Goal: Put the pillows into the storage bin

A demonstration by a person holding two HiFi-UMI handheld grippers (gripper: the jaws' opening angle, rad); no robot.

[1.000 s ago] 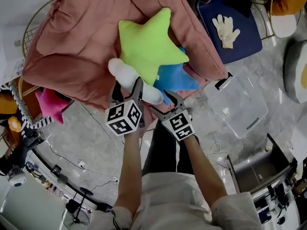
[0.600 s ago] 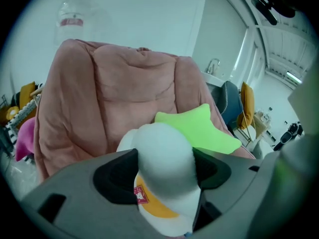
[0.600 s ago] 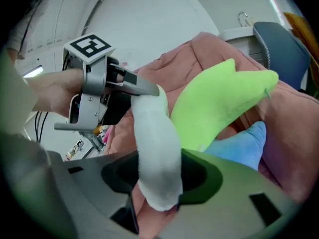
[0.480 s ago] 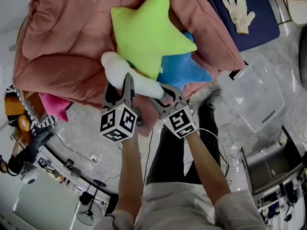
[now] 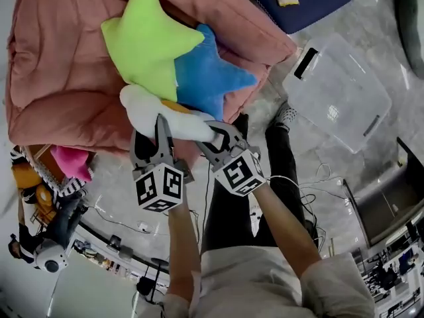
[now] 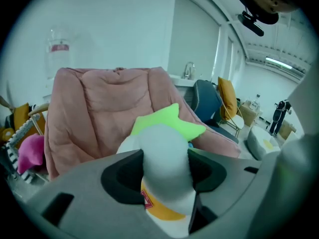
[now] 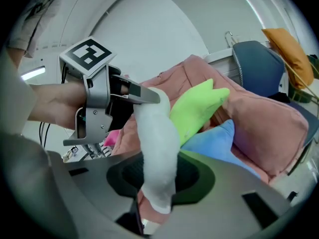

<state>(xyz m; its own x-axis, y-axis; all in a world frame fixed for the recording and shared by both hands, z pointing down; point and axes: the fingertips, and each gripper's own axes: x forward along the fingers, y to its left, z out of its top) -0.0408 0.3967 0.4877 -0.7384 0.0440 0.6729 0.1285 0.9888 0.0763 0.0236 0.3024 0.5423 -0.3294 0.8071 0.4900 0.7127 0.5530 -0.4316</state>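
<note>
Now, white pillow (image 5: 165, 114) inside just-closing left gripper (image 5: 148, 128) and right gripper (image 5: 211, 136).

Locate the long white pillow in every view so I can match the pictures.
Head view: the white pillow lies left of centre, running slantwise.
Left gripper view: the white pillow stands at lower centre, filling the foreground.
Right gripper view: the white pillow rises at lower centre as a narrow strip.
Shared landmark: the green star pillow, just beyond it in all three.
</note>
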